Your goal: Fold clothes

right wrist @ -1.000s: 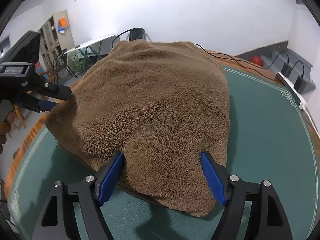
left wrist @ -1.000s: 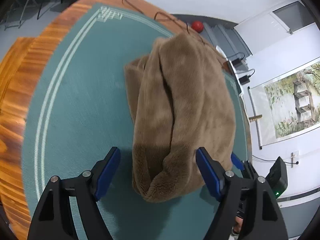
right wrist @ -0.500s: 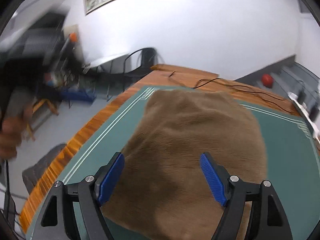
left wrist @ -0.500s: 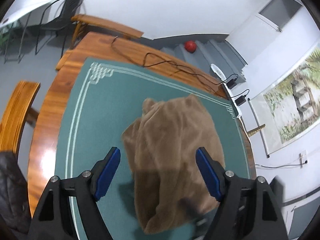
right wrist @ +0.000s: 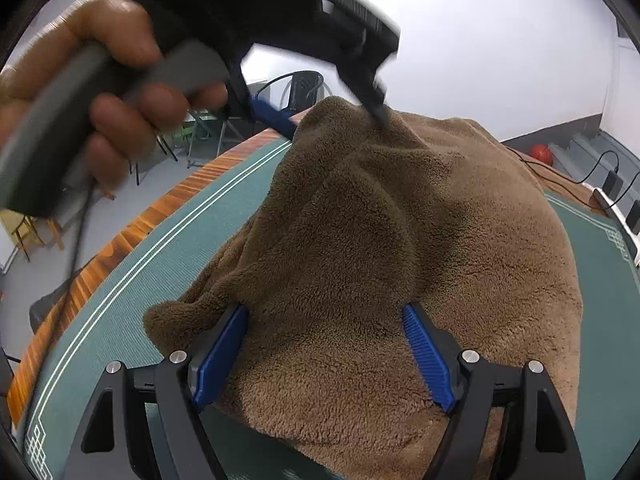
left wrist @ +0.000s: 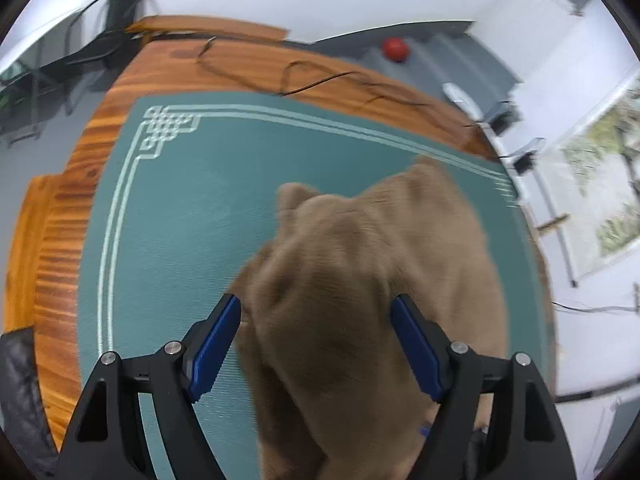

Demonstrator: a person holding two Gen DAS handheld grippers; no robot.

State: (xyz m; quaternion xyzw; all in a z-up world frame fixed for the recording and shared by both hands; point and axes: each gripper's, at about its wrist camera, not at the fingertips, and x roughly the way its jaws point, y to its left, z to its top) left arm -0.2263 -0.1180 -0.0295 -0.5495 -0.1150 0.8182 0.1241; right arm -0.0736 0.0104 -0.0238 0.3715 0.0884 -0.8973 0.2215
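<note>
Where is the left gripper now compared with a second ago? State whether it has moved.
Yes. In the right wrist view the left gripper has swung from the table's left edge up to the top of the brown garment.

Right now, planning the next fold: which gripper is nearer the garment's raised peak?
Left. The left gripper touches the brown fleece garment's peak; the right gripper straddles its near edge.

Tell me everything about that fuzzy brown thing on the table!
The brown fleece garment looks soft, thick and plushy. It lies bunched in a rumpled heap on the green mat, with folds and a floppy corner sticking out. The left gripper touches its raised top edge. The right gripper is open, with the fleece lying between its blue fingers.
</note>
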